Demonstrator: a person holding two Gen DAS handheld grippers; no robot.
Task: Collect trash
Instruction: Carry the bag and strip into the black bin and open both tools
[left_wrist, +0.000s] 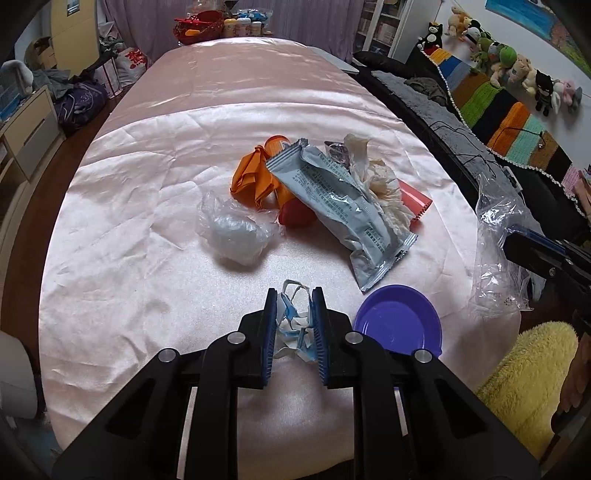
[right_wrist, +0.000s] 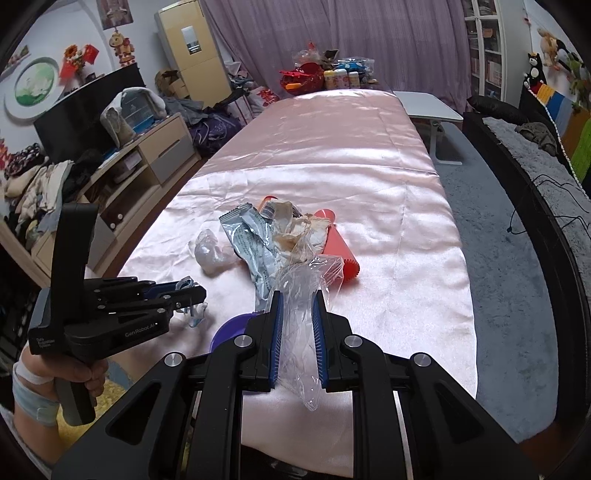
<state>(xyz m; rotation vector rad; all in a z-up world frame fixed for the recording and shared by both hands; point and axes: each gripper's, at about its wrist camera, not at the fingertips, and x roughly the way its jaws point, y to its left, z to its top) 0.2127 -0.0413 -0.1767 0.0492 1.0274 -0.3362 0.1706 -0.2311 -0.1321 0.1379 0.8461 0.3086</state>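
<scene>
My left gripper (left_wrist: 294, 295) is shut on a crumpled blue-and-white paper scrap (left_wrist: 293, 325), just above the pink satin cloth (left_wrist: 147, 258); the right wrist view shows this gripper (right_wrist: 192, 291) low on the left. My right gripper (right_wrist: 298, 295) is shut on a clear plastic bag (right_wrist: 299, 332) that hangs between its pads; this bag (left_wrist: 495, 258) is also at the right of the left wrist view. Beyond lies a trash pile: a grey-blue wrapper (left_wrist: 340, 206), an orange wrapper (left_wrist: 255, 177), a clear plastic wad (left_wrist: 232, 232), white tissue (left_wrist: 384, 184) and a red piece (left_wrist: 415, 201).
A purple plate (left_wrist: 399, 325) sits on the cloth just right of the left gripper. A yellow fuzzy cushion (left_wrist: 528, 369) is at the near right. A red basket (left_wrist: 199, 26) and bottles stand at the far end. A dark sofa (right_wrist: 517, 155) runs along the right, a TV cabinet (right_wrist: 147, 155) along the left.
</scene>
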